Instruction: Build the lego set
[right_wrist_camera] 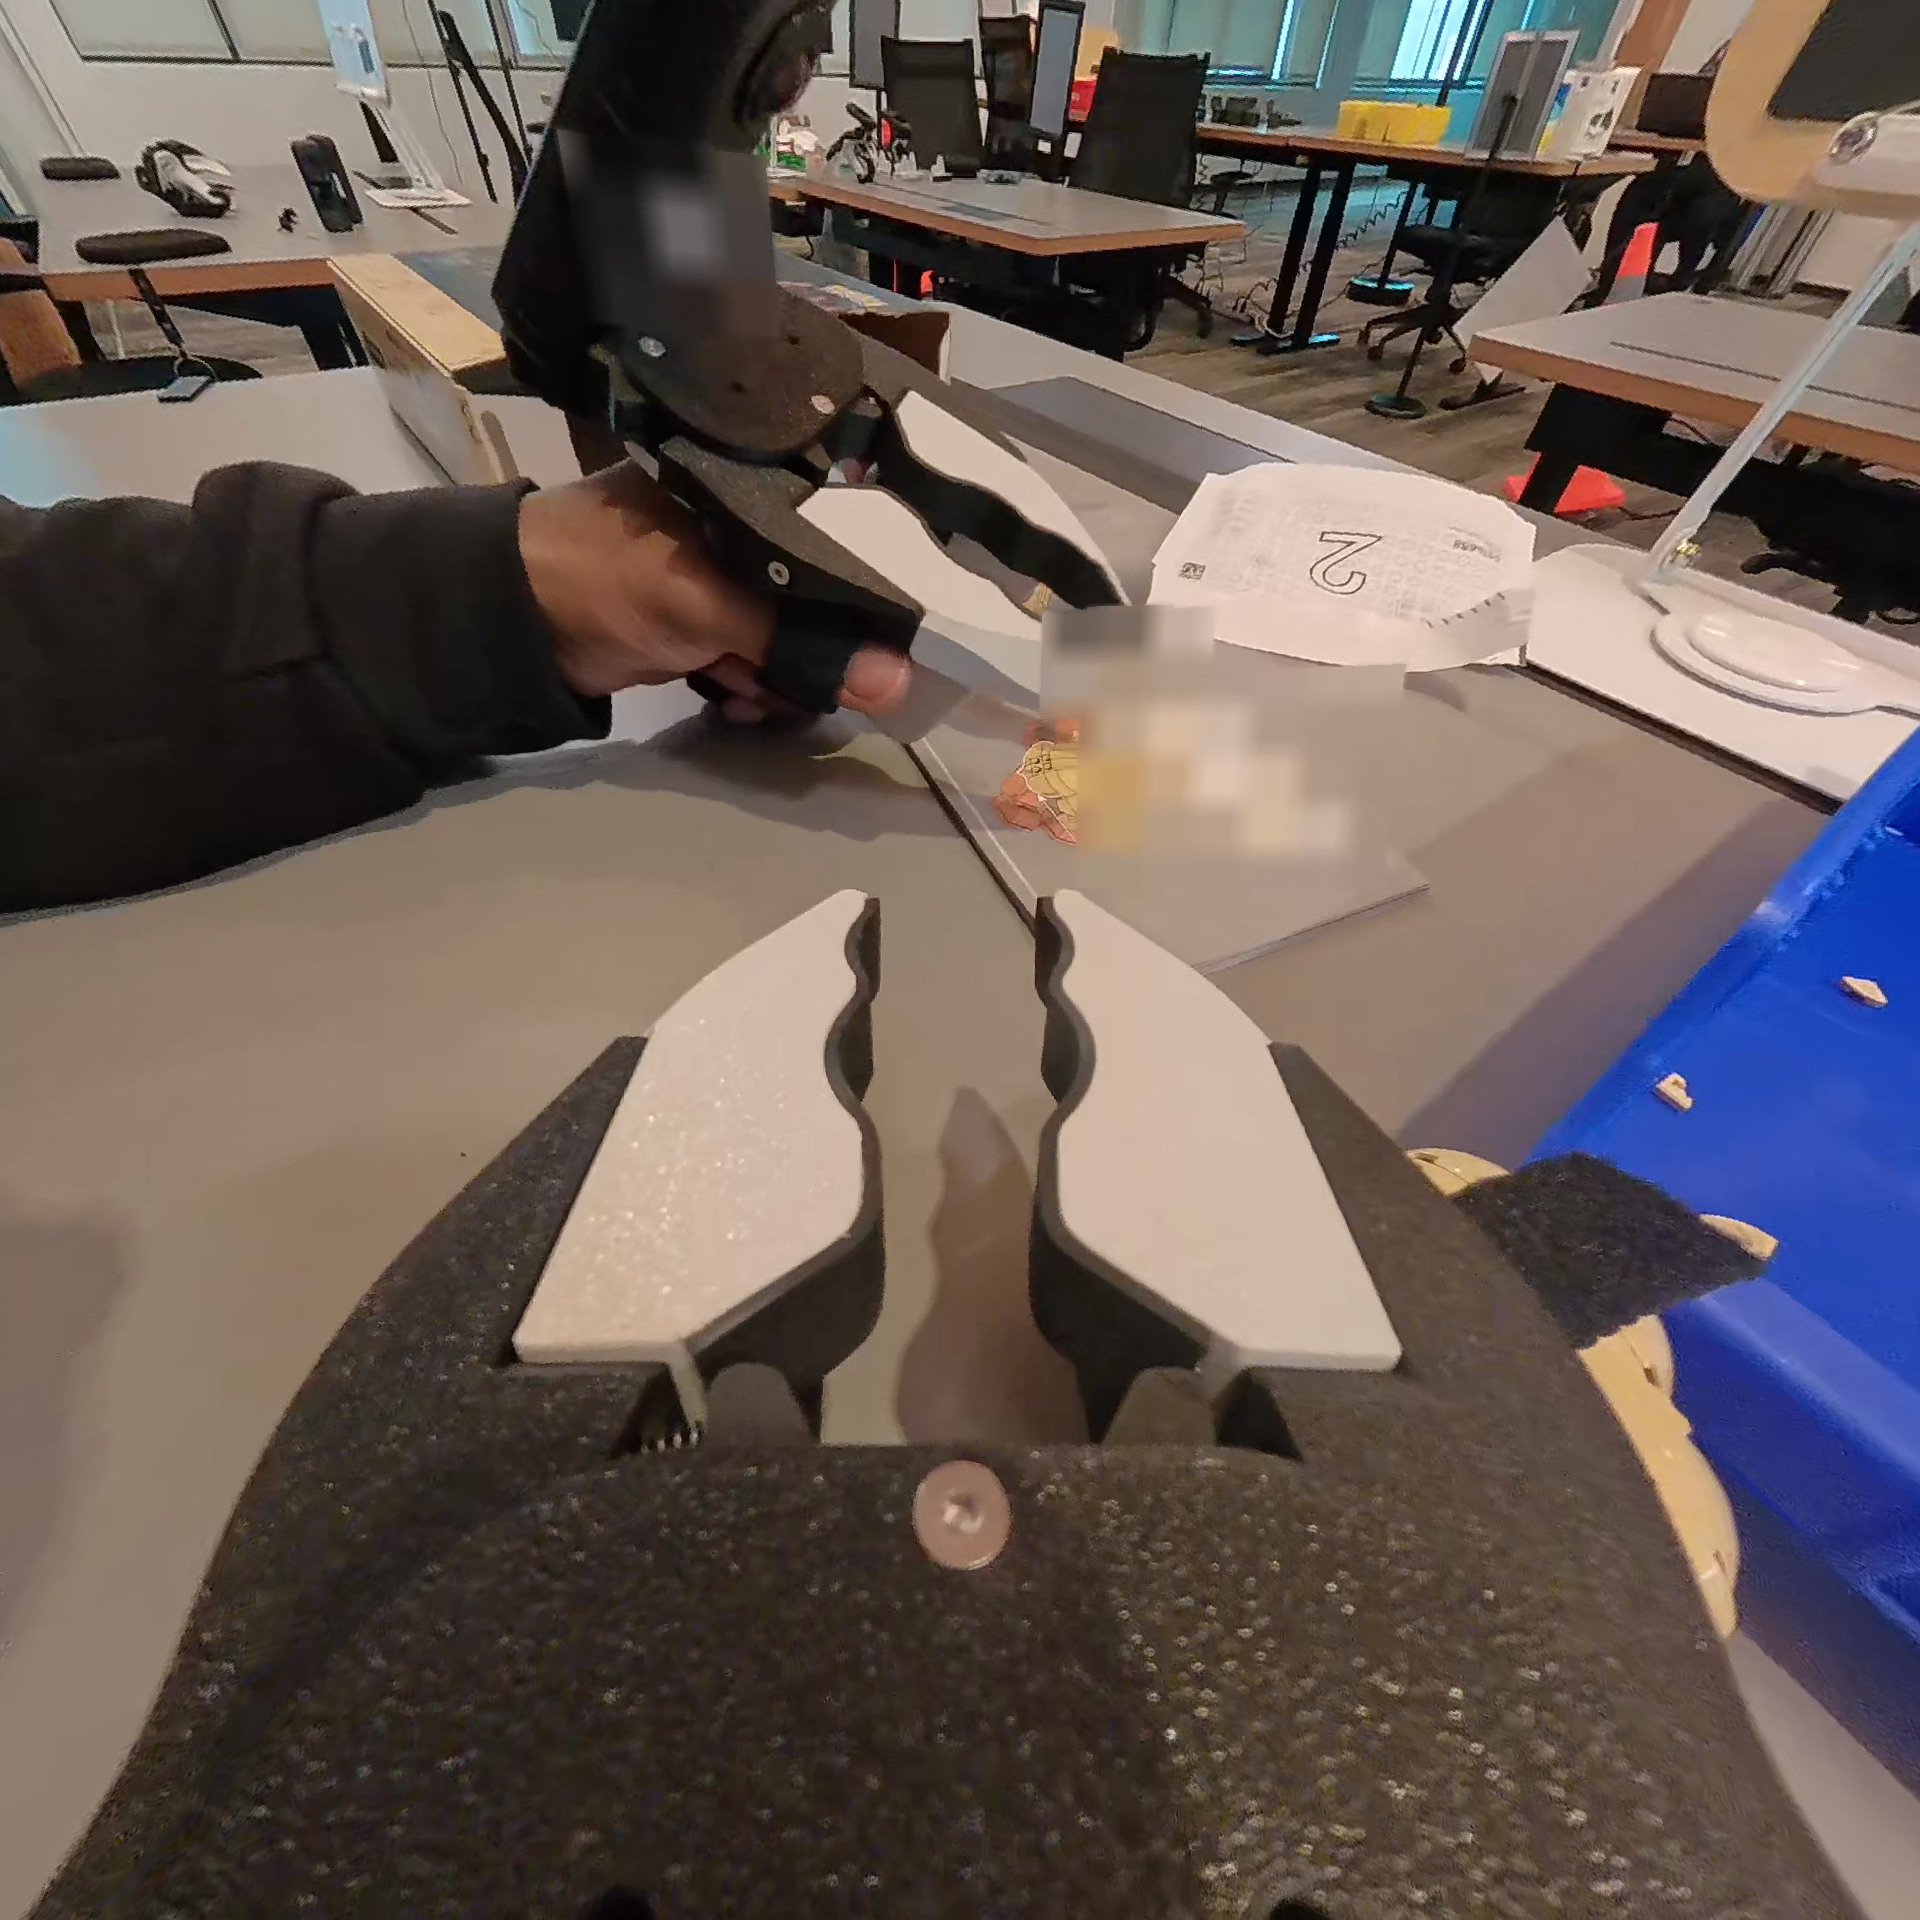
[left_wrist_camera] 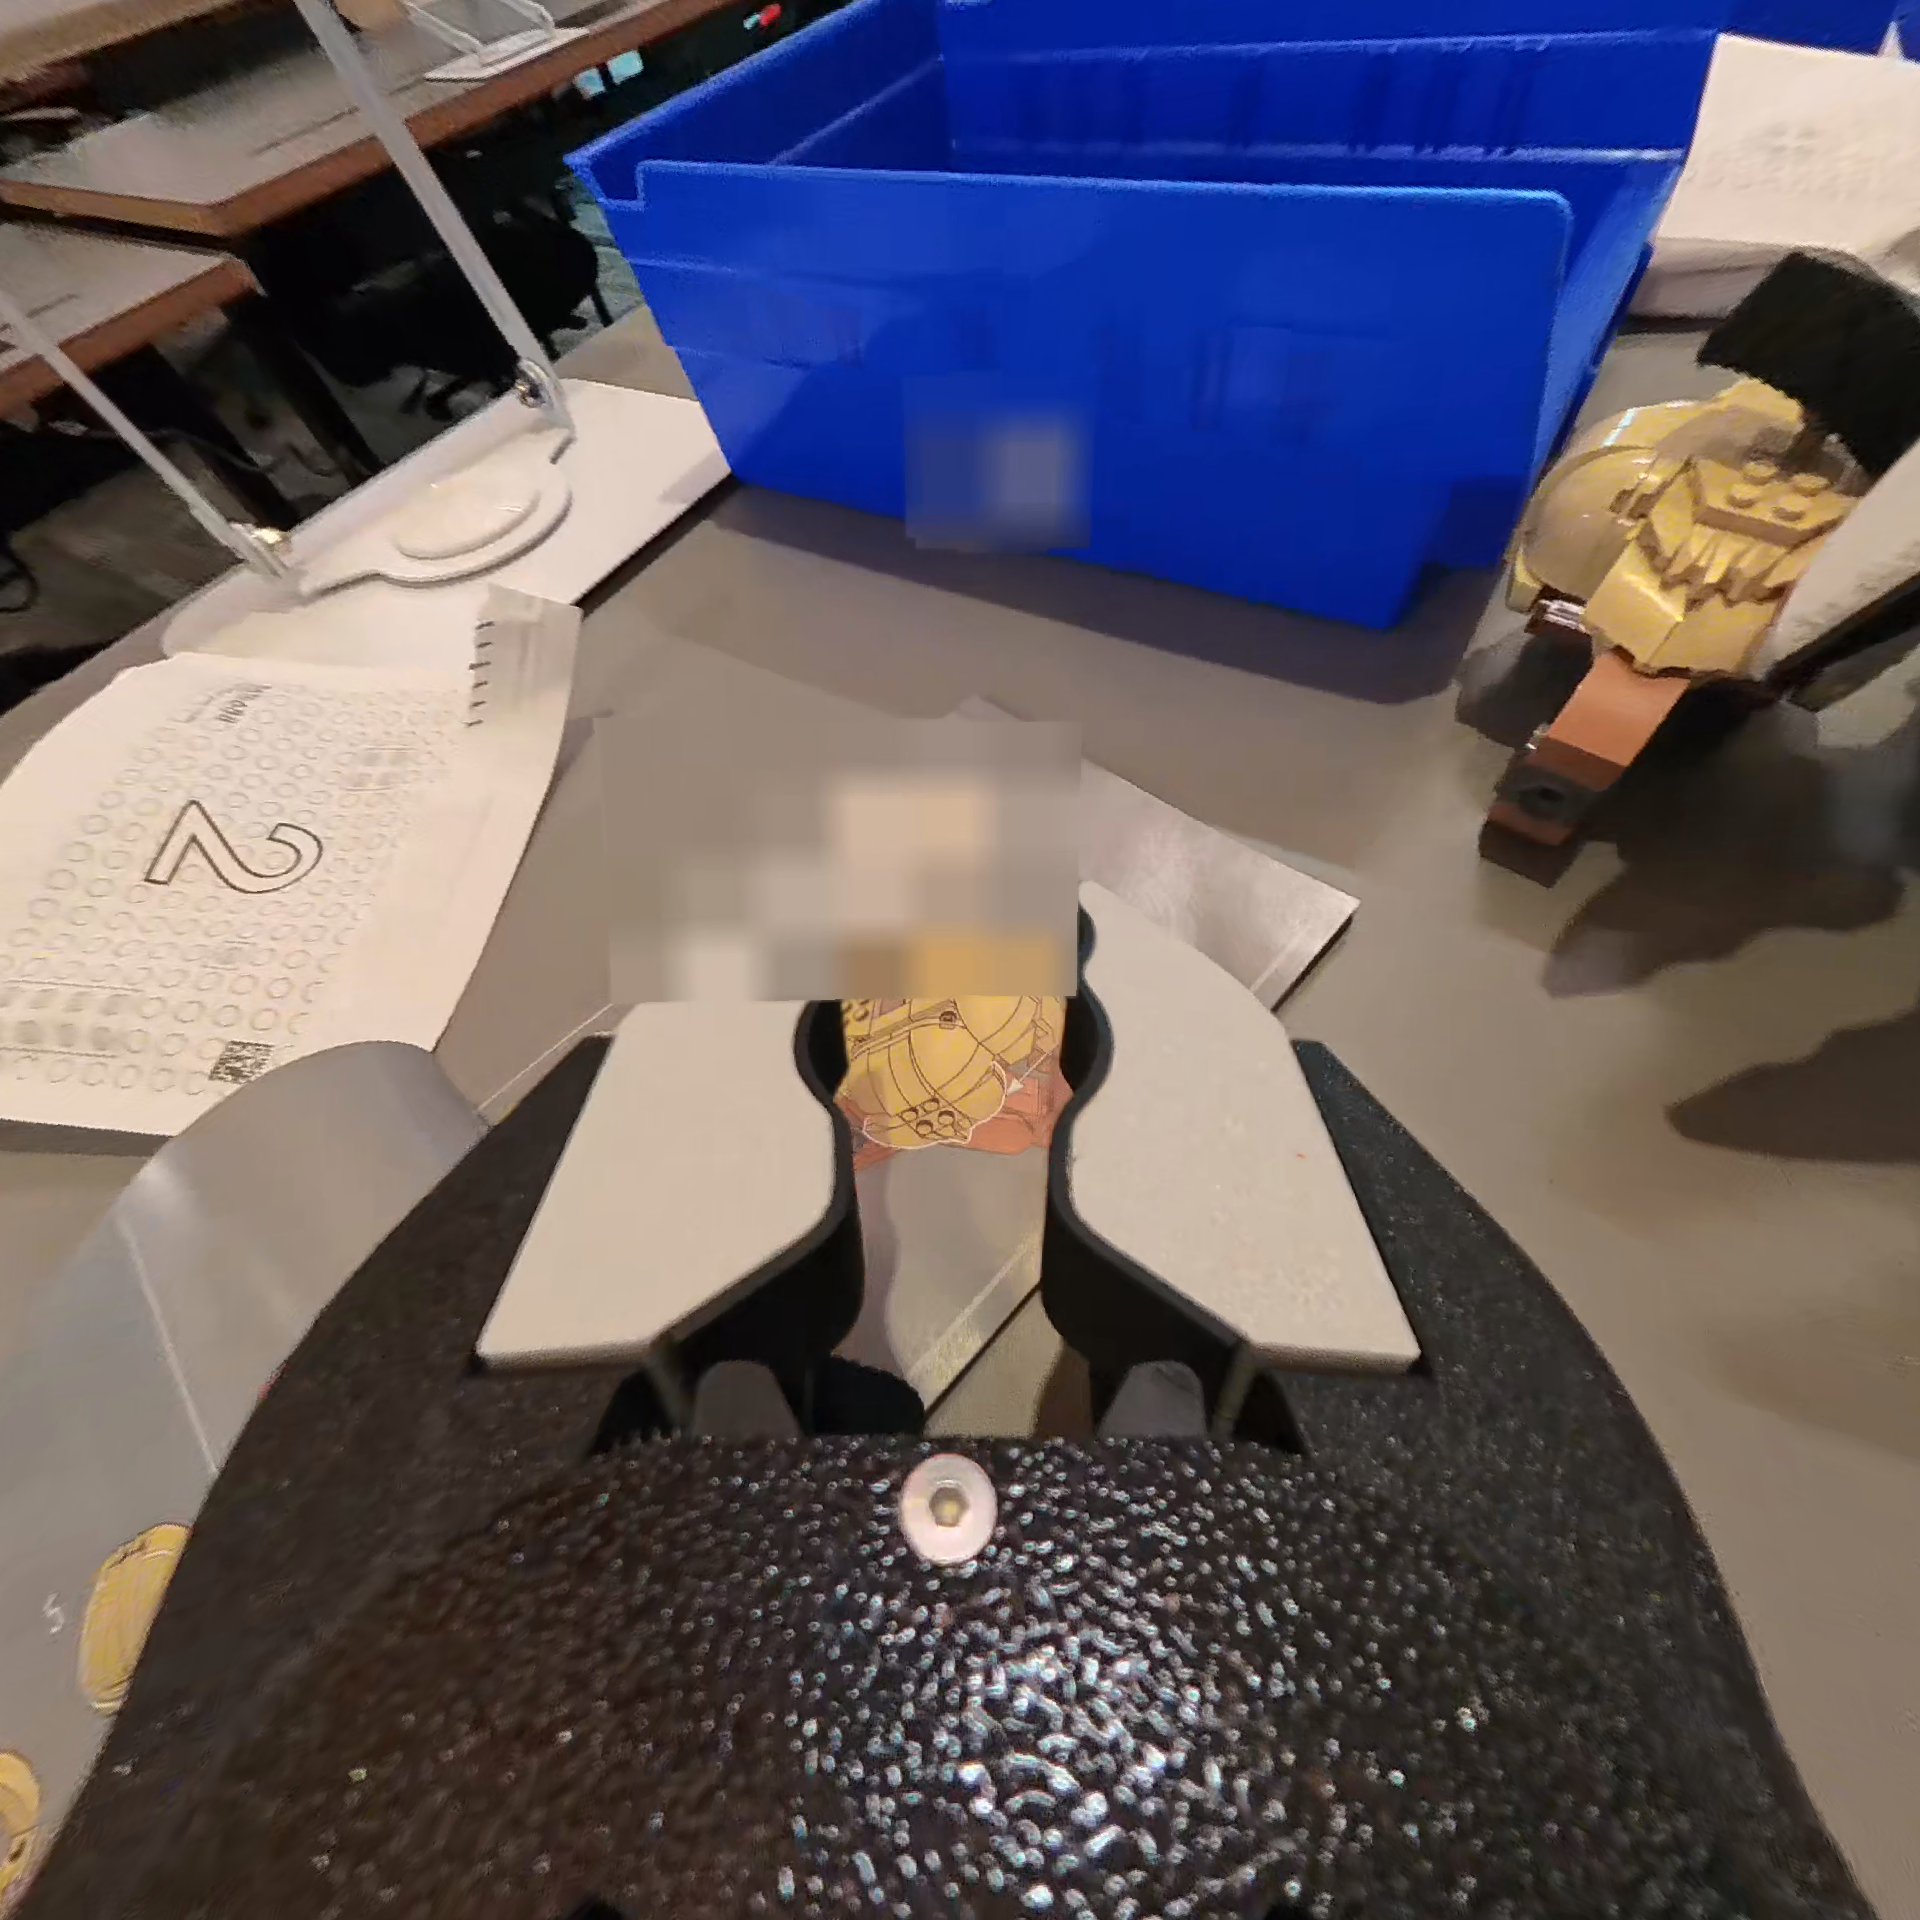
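My left gripper (left_wrist_camera: 940, 997) is open just above an open booklet (left_wrist_camera: 1195, 883) on the grey table (left_wrist_camera: 1558, 1195). A drawing of a yellow helmet (left_wrist_camera: 935, 1081) on the page shows between its fingers, and a mosaic patch hides the fingertips. The right wrist view shows the left gripper (right_wrist_camera: 1049, 582), its fingers apart over the booklet (right_wrist_camera: 1299, 904). My right gripper (right_wrist_camera: 954, 914) is open and empty above bare table, close to the booklet's near corner. A gold and brown brick-built helmet model (left_wrist_camera: 1662, 551) stands close beside the right gripper's body, and its tan edge shows in the right wrist view (right_wrist_camera: 1652, 1455).
A blue bin (left_wrist_camera: 1091, 343) stands behind the booklet; in the right wrist view (right_wrist_camera: 1787, 1091) it holds small tan pieces. A white printed paper bag (left_wrist_camera: 260, 852) lies left of the booklet. A clear stand with a round base (left_wrist_camera: 478, 509) stands behind the bag. The round base (left_wrist_camera: 478, 509) is closer to my left gripper, around 30 cm from its tips; the right tips are 40 cm off. It turns up in the right wrist view (right_wrist_camera: 1788, 666) as well.
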